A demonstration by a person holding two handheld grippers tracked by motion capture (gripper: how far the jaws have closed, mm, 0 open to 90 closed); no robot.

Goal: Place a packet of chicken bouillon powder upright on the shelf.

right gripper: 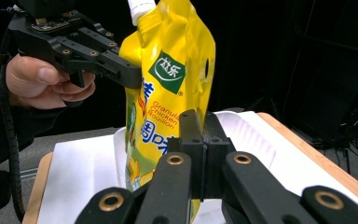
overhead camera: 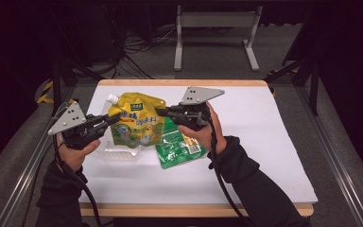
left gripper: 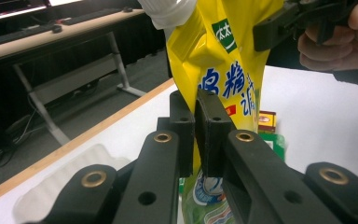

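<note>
Yellow pouch (overhead camera: 134, 120) upright above white desk (overhead camera: 264, 142), long axis vertical, spout (overhead camera: 112, 99) uppermost; pinched at opposite edges by left gripper (overhead camera: 115, 117) and right gripper (overhead camera: 161, 111). Dark room beyond.

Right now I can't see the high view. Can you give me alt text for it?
Two hand-held grippers hold a yellow pouch upright between them over a white table: the left gripper is shut on its left edge, the right gripper on its right edge. A green packet lies flat beside a clear tray below the pouch.
</note>
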